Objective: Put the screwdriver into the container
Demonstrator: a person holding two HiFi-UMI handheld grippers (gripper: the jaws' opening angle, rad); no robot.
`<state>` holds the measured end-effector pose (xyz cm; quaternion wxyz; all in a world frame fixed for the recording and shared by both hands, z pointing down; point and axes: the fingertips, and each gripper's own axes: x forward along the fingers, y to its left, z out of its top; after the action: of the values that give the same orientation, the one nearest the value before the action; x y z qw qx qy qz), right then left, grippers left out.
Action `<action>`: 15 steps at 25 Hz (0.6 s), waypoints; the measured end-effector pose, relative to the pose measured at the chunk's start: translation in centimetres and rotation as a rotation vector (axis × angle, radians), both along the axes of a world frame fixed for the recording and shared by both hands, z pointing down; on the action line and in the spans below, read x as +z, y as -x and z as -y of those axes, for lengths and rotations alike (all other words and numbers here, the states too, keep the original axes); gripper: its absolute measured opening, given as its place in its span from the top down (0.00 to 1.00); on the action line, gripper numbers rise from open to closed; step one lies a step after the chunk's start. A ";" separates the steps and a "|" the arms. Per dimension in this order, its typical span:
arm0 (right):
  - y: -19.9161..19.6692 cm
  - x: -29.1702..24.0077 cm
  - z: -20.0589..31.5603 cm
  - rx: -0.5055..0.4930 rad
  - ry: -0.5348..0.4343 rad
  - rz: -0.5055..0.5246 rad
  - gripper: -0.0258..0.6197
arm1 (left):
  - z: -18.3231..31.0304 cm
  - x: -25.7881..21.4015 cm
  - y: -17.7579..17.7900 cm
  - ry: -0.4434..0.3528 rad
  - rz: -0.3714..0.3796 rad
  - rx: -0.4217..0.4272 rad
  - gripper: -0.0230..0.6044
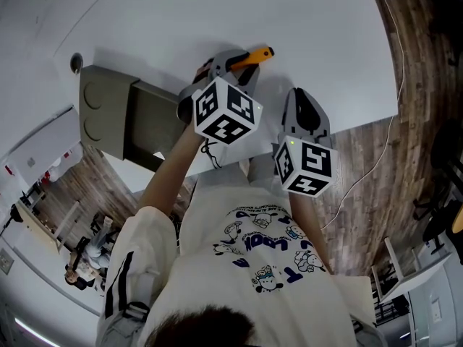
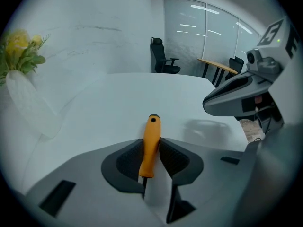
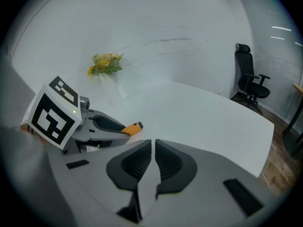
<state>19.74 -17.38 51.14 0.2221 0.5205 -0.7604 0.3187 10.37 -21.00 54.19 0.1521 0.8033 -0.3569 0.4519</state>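
Head view: the left gripper [image 1: 233, 65] holds an orange-handled screwdriver [image 1: 255, 56] at the white table [image 1: 181, 20], and the right gripper [image 1: 304, 107] is just beside it, on its right.

Left gripper view: the jaws pinch the orange handle, which points forward past them.

Right gripper view: the jaws are pressed together with nothing between them, and the screwdriver is ahead on the left.
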 end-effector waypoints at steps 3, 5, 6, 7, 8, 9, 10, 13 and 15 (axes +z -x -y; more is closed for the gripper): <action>0.3 -0.1 -0.3 0.003 -0.004 -0.005 0.90 | 0.1 0.0 0.3 0.006 -0.017 -0.025 0.78; 0.2 -0.3 -0.5 0.006 -0.005 -0.008 0.90 | 0.1 0.0 0.4 0.010 -0.033 -0.039 0.78; 0.2 -0.4 -0.6 0.010 -0.007 -0.009 0.90 | 0.1 -0.1 0.3 0.013 -0.045 -0.046 0.78; 0.1 -0.5 -0.6 0.013 -0.009 -0.010 0.90 | 0.1 -0.3 0.3 0.016 -0.060 -0.054 0.78; 0.0 -0.7 -0.6 0.018 -0.012 -0.011 0.90 | 0.2 -0.5 0.2 0.018 -0.078 -0.062 0.78; -0.1 -0.9 -0.7 0.021 -0.015 -0.012 0.90 | 0.2 -0.8 0.1 0.019 -0.097 -0.071 0.78; -0.2 -1.0 -0.8 0.024 -0.019 -0.014 0.90 | 0.2 -1.1 0.0 0.019 -0.113 -0.080 0.78; -0.2 -1.4 -1.1 0.027 -0.027 -0.018 0.90 | 0.1 -2.1 -0.1 0.012 -0.153 -0.103 0.78; -0.1 -1.7 -1.3 0.029 -0.033 -0.022 0.90 | 0.0 -2.9 -0.1 -0.002 -0.170 -0.107 0.78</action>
<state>19.84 -16.08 49.41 0.2171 0.5383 -0.7556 0.3036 10.52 -21.03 51.32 0.2048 0.8188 -0.3855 0.3730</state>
